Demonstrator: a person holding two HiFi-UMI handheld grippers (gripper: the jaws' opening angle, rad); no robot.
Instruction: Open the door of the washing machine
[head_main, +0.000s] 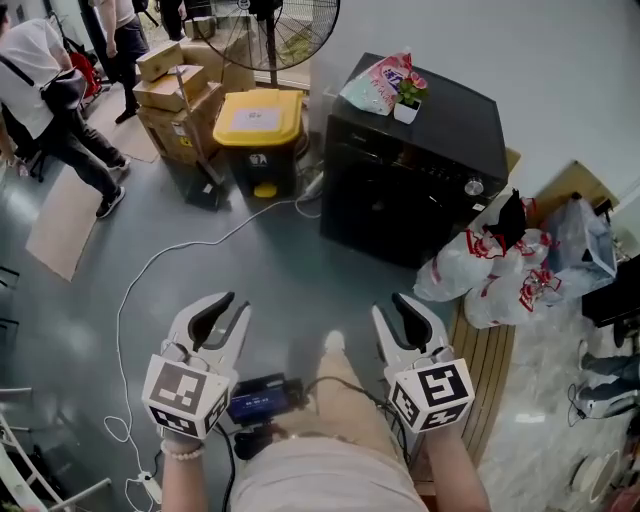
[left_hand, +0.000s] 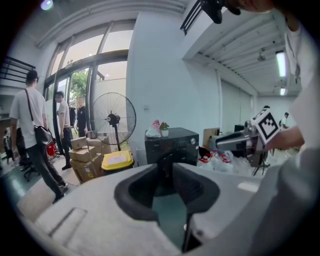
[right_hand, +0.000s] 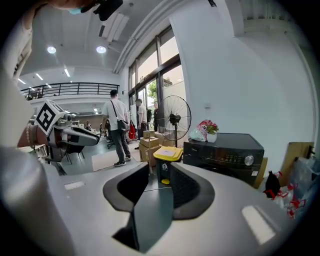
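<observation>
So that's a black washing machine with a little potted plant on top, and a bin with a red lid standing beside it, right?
Not quite. The lid of the bin is yellow, not red, as the head view shows. The rest holds: the black washing machine has a little potted plant on top, with the bin beside it.

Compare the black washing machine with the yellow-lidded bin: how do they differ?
The washing machine is all black; the bin is dark with a yellow lid. The washing machine is clearly the bigger of the two. The washing machine carries a potted plant and a pink bag on top; the bin's lid bears only a white label. Both stand shut on the grey floor.
</observation>
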